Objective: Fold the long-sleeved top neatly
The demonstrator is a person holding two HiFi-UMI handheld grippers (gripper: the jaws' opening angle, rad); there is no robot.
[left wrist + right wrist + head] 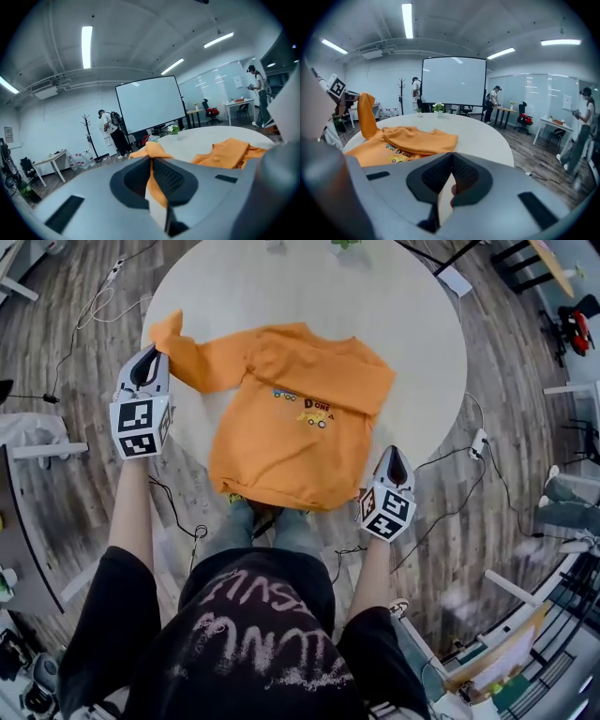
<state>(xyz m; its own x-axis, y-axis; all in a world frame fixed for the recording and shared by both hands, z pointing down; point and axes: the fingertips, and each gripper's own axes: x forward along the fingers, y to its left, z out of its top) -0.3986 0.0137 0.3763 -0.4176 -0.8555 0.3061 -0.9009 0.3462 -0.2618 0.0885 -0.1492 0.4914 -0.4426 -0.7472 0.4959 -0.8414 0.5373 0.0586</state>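
The orange top (291,442) lay by the table's (422,324) near edge. One sleeve (323,381) was already folded across it. The left gripper (149,360) had its jaws pinched on the other sleeve (192,362). The right gripper (395,461) had its jaws shut and empty. That sleeve and the body were not folded yet.

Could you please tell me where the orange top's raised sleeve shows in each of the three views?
Head view: the sleeve is upper left, cuff at the left hand-held gripper.
Left gripper view: sleeve at centre, pinched between the jaws.
Right gripper view: sleeve at far left, hanging upright.
Shared landmark: the round white table.
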